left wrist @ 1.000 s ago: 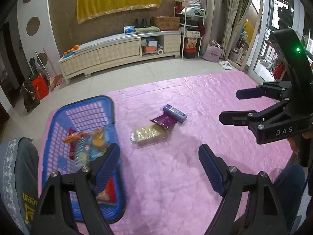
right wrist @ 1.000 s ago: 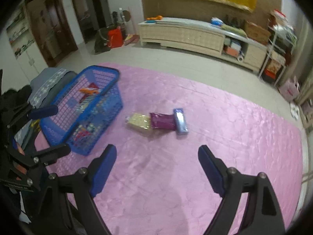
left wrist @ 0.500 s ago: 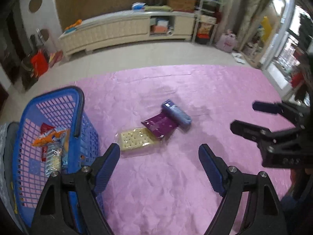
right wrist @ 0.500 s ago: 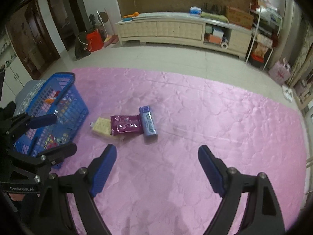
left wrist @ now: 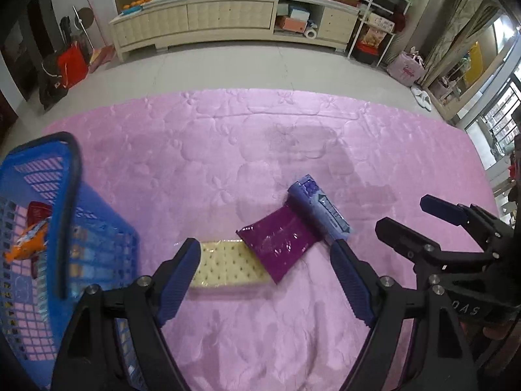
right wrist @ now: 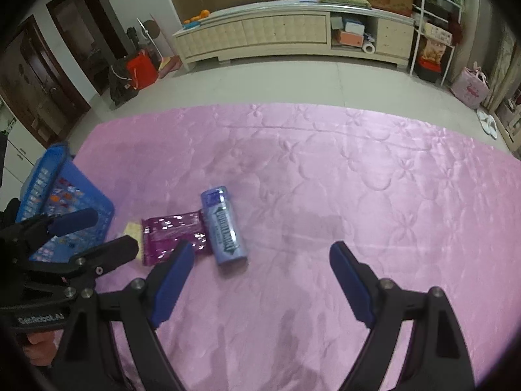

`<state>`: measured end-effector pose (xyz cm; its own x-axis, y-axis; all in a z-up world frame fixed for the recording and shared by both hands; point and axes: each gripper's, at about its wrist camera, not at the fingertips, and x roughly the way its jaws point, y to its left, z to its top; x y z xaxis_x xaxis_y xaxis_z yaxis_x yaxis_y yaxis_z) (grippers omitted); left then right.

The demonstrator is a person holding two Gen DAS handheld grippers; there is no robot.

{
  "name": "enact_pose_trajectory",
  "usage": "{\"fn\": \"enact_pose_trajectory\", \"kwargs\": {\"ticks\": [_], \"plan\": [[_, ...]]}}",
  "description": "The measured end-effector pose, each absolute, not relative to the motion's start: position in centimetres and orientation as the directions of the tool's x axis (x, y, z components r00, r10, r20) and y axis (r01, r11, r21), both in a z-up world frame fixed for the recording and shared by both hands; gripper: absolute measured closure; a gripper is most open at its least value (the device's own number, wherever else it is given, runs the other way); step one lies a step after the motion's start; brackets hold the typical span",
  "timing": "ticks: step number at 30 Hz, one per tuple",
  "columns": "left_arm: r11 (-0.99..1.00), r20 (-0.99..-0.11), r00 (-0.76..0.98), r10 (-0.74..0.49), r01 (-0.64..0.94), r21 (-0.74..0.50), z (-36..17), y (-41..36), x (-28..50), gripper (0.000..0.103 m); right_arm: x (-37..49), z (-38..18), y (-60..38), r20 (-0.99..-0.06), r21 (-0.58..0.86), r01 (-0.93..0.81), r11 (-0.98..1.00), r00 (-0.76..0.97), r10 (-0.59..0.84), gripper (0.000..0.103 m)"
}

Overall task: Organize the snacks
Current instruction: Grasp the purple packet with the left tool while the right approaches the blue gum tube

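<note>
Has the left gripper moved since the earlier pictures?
Yes. The left gripper has come down toward the pink mat: the cracker pack, once well ahead of its jaws, now lies between its open fingertips.

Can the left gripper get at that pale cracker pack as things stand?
Probably yes. The left gripper is open, and the cracker pack lies flat on the pink quilt right between its fingers. The purple packet overlaps one end, and the blue basket stands just beside.
</note>
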<state>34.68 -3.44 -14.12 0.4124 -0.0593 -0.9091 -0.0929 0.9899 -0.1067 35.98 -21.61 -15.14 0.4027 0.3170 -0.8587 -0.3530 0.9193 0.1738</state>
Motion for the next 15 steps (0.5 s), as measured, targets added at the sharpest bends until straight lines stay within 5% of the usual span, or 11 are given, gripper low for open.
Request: {"fn": "enact_pose_trajectory", "kwargs": {"ticks": [15], "plan": [[0.987,-0.939,0.33,-0.092,-0.096,-0.131,-18.1,-3.6,37.2,0.053,36.5,-16.6,-24.0,-0.866,0.201,-0.316,0.927,0.384,0.319,0.015]]}}
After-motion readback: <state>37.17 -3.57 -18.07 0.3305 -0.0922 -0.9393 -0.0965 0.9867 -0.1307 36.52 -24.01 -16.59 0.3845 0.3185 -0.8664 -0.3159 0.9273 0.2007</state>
